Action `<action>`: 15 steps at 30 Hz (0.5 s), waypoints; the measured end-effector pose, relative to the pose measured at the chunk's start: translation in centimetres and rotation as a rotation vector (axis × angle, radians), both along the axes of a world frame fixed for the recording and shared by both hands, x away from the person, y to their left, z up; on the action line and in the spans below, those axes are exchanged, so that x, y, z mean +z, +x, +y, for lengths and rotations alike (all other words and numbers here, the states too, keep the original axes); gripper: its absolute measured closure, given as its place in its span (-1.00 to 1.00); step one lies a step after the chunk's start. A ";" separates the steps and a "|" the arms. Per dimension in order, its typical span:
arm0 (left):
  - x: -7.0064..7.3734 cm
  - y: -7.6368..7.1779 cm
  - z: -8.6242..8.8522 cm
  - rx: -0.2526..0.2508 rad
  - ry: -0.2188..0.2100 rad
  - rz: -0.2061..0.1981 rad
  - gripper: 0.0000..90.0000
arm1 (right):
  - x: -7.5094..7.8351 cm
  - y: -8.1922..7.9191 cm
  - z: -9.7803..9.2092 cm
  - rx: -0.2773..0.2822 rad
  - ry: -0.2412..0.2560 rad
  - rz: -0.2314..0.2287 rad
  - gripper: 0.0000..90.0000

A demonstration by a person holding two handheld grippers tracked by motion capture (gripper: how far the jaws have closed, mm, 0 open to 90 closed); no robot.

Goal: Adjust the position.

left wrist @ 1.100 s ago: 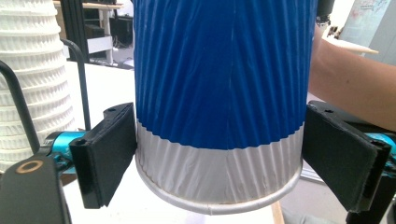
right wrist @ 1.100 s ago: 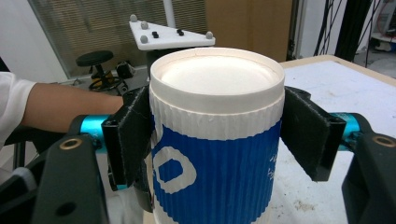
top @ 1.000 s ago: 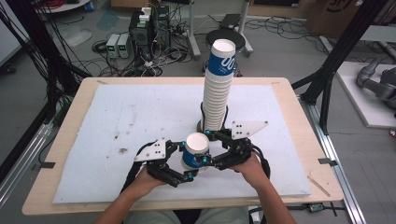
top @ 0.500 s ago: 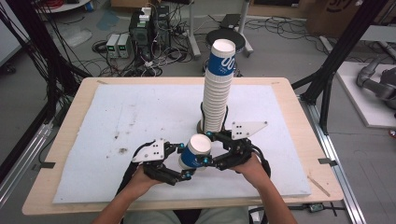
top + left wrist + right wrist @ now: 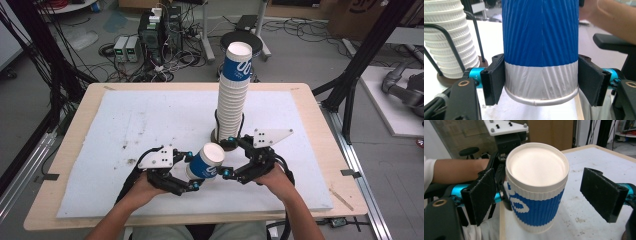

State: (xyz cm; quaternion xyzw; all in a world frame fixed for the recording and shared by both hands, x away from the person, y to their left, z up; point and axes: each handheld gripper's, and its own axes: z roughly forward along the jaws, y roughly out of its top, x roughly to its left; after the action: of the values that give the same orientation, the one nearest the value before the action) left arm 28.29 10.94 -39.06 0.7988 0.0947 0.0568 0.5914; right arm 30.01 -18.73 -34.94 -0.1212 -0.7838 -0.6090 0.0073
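between the tools, the left tool point(image 5: 541, 82) pinches a blue cup point(image 5: 541, 45) whose rim is cut off, right tool point(image 5: 549, 192) spread.

grey floor point(image 5: 310, 55) strewn with cables point(image 5: 125, 55), black frame posts point(image 5: 372, 47), cardboard box point(image 5: 360, 15) behind

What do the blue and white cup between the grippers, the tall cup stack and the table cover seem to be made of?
The blue and white ribbed cup held by the left gripper looks like matte corrugated paper, with a seam and rolled rim. The tall stack of white cups shows the same ribbing, so probably paper too. The white table cover looks like a soft foam or felt sheet, matte and stained; which one is unclear.
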 end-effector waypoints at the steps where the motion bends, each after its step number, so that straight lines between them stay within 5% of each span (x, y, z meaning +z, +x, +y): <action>1: 0.3 0.1 0.1 -0.001 0.020 -0.005 -0.36 | 0.2 0.0 -0.1 0.006 -0.007 -0.003 -0.69; 12: 2.5 0.8 0.2 -0.019 0.185 -0.014 -0.36 | 3.8 0.7 0.2 0.048 -0.218 -0.118 -0.68; 15: 3.0 1.0 0.1 -0.021 0.226 -0.013 -0.36 | 4.3 1.2 0.9 0.068 -0.315 -0.135 -0.68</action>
State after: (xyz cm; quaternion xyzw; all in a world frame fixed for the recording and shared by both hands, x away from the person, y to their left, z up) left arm 29.29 11.05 -36.07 0.8609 0.0755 0.0662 0.4987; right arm 31.17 -17.81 -30.66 -0.0531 -0.8720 -0.4846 -0.0440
